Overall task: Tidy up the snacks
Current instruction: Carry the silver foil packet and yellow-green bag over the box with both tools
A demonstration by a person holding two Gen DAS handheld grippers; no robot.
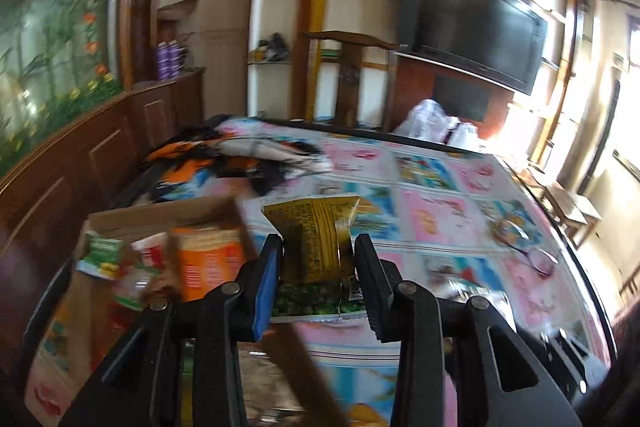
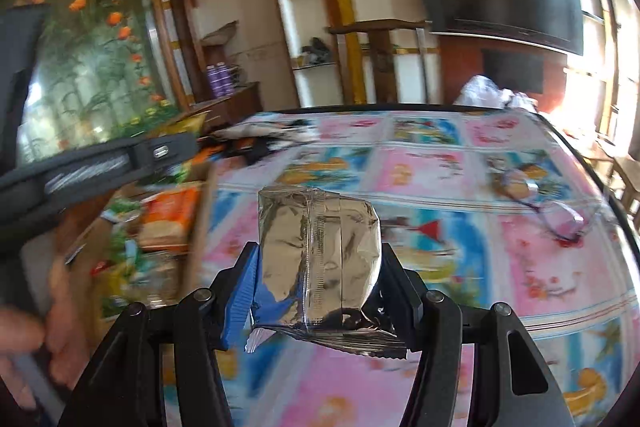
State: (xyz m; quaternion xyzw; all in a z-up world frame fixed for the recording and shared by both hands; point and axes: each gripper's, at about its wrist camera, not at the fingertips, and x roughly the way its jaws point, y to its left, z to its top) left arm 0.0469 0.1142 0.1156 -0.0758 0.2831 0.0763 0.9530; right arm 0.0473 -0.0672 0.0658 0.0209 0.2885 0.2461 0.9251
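My left gripper (image 1: 318, 247) is shut on a gold and green snack packet (image 1: 316, 239), held above the patterned tablecloth just right of a cardboard box (image 1: 160, 213). The box holds several snack packs, among them an orange one (image 1: 208, 263) and a green one (image 1: 102, 255). My right gripper (image 2: 320, 259) is shut on a silver foil snack packet (image 2: 320, 255), held upright over the table. The box (image 2: 200, 227) with its snacks lies to its left, and the left gripper's body (image 2: 100, 163) shows above the box.
A colourful patterned cloth (image 1: 440, 211) covers the table. Glasses (image 1: 528, 247) lie at the right, also seen in the right wrist view (image 2: 552, 211). A crumpled orange and black cloth (image 1: 224, 159) lies behind the box. A white plastic bag (image 1: 436, 125) sits at the far edge.
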